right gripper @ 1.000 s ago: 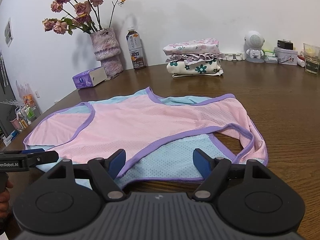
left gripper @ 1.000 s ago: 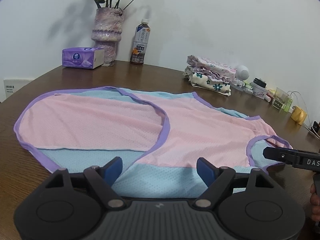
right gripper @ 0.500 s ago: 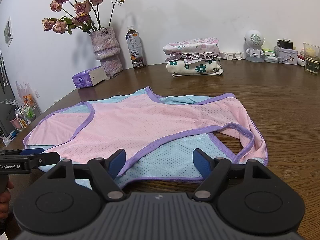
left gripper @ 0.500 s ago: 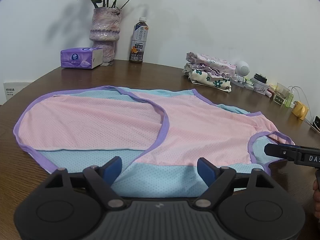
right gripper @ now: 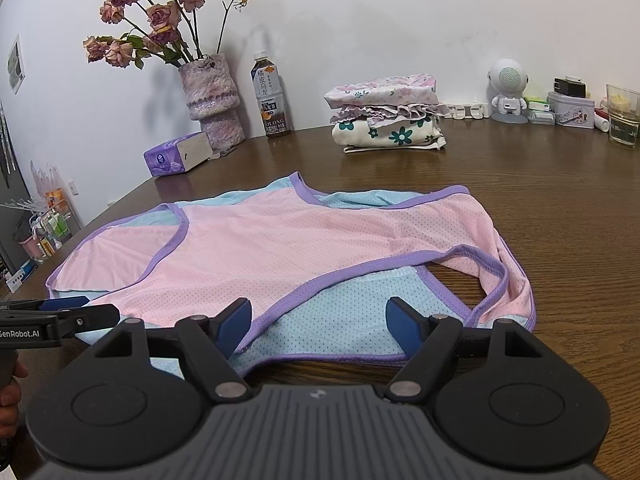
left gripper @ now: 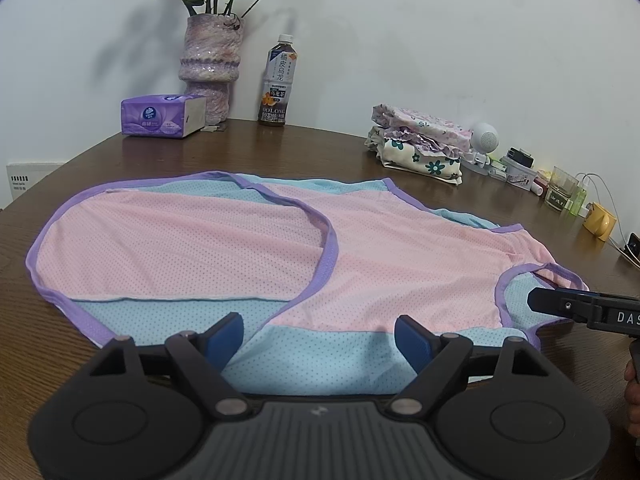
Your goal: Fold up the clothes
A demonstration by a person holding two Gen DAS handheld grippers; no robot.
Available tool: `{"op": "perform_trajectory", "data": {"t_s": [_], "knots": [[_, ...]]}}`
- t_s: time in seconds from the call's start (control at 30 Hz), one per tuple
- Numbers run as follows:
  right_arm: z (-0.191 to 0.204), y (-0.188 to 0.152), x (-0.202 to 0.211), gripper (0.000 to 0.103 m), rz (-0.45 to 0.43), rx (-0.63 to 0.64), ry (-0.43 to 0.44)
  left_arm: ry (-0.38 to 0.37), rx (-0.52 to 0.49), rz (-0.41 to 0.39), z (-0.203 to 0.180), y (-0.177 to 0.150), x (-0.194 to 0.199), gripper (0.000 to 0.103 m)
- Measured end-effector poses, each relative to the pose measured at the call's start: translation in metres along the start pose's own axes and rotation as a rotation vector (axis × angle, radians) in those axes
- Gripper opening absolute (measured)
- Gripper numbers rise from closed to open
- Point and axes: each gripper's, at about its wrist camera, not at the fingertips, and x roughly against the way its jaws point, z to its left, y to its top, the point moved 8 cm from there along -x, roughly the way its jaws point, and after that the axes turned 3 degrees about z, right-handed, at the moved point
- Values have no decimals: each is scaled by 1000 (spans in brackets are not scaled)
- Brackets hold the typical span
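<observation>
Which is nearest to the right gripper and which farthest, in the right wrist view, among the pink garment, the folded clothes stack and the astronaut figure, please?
From the right gripper:
1. Pink garment, spread flat on the table just ahead of the open fingers.
2. Folded clothes stack, farther back, slightly right of centre.
3. Astronaut figure, by the wall at far right, behind the stack.

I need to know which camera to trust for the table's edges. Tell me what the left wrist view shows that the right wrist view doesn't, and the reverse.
Only the left wrist view shows the wall socket and the yellow item with white cables. Only the right wrist view shows the cluttered shelves beyond the table's end. Both show the pink and blue garment, flat on the table, the vase, bottle, tissue box, folded stack, and both grippers open: left, right.
</observation>
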Motion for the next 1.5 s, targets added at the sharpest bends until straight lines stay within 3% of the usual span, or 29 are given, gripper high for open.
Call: {"op": "perform_trajectory", "data": {"t_s": [1.5], "knots": [[2,0,0,75,3,9,1,-4,1,1,-1,-1,-1,84]]}}
